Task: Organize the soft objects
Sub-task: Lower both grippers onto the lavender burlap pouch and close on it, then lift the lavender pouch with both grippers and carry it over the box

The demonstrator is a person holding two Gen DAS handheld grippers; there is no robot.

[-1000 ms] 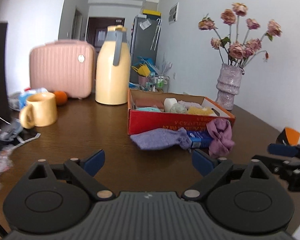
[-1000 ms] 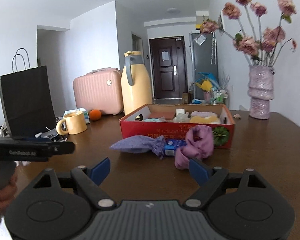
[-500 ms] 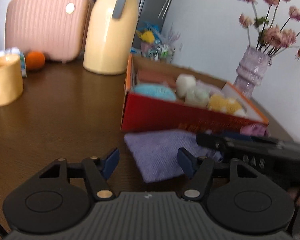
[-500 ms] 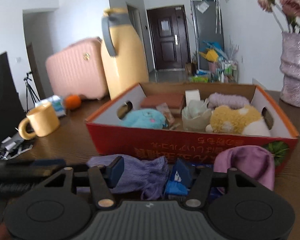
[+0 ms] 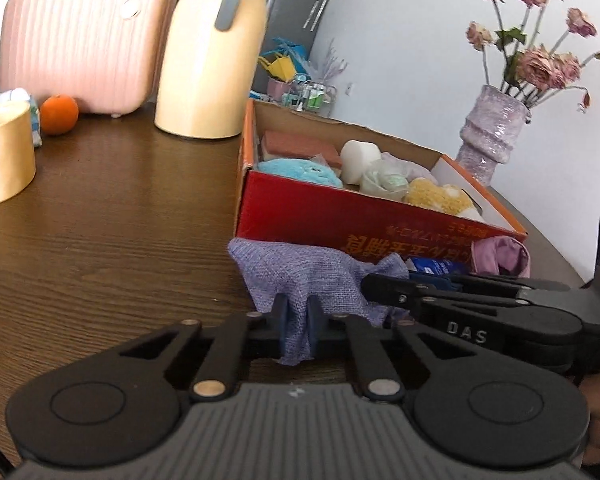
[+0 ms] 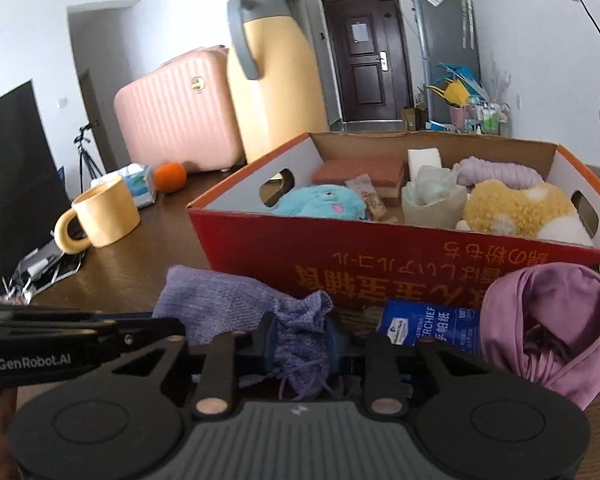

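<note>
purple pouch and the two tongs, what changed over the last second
Both tongs came forward and down to the purple pouch in front of the red box. Their jaws have just been closing: the left tongs now pinch its near edge, and the right tongs pinch its gathered neck. The pouch lies on the table as before; the box, tissue pack and pink cloth kept their places.
</note>
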